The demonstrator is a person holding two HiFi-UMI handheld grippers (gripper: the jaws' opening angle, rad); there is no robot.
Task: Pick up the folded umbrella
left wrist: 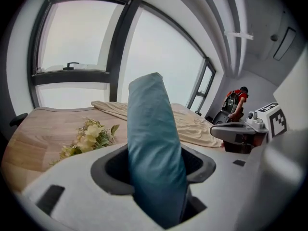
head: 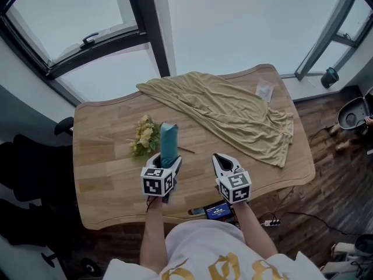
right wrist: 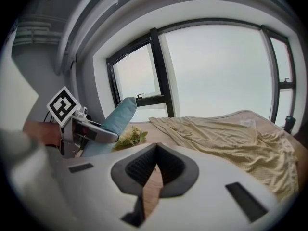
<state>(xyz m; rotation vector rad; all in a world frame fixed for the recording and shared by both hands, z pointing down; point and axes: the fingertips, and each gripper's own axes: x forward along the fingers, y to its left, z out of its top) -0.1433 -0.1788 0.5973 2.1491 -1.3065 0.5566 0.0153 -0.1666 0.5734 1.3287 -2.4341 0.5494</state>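
- Now L gripper (head: 168,163) clamps the teal fabric folded umbrella (head: 169,143), pointing up over the light wooden table (head: 105,156); R gripper (head: 219,160) jaws together, empty.
- Risk: gripped near 1 end, so it may tilt or slip out.

The teal folded umbrella (head: 168,142) (left wrist: 151,143) (right wrist: 113,118), a slim bundle in a smooth fabric sleeve with a rounded end, is sitting clamped between the jaws of the left hand-held gripper (head: 168,163), which are pressing on its lower part. It is leaning up and away from the person, its rounded top standing free above the pale wooden worktop (head: 105,162).
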